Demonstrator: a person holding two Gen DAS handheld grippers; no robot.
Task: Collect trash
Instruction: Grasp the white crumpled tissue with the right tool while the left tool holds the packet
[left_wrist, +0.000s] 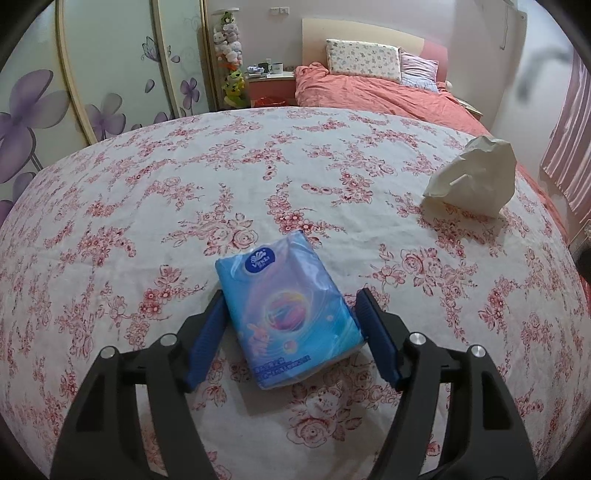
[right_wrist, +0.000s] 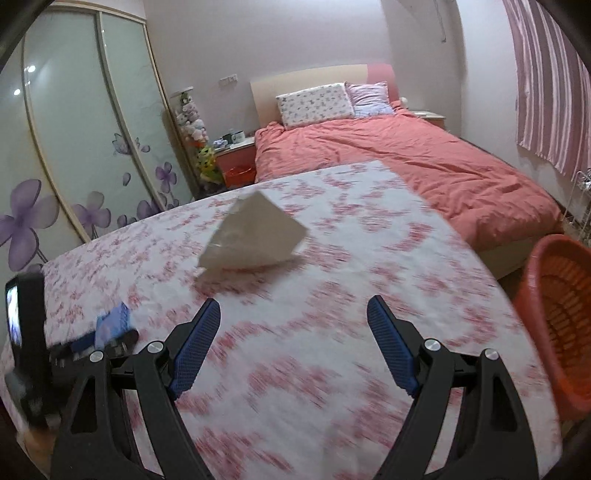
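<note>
A blue tissue pack (left_wrist: 284, 314) lies on the floral tablecloth (left_wrist: 184, 206). My left gripper (left_wrist: 291, 299) is open with the pack between its fingers; whether the left finger touches the pack I cannot tell. A crumpled white tissue (left_wrist: 476, 177) sits at the far right of the table. In the right wrist view it (right_wrist: 255, 236) lies ahead of my right gripper (right_wrist: 295, 310), which is open and empty above the cloth. The left gripper and the blue pack (right_wrist: 112, 325) show at the left edge there, blurred.
An orange plastic basket (right_wrist: 561, 332) stands on the floor right of the table. A bed with a coral cover (right_wrist: 424, 166) is behind the table. A wardrobe with purple flowers (right_wrist: 74, 147) and a nightstand (right_wrist: 236, 151) are at the left.
</note>
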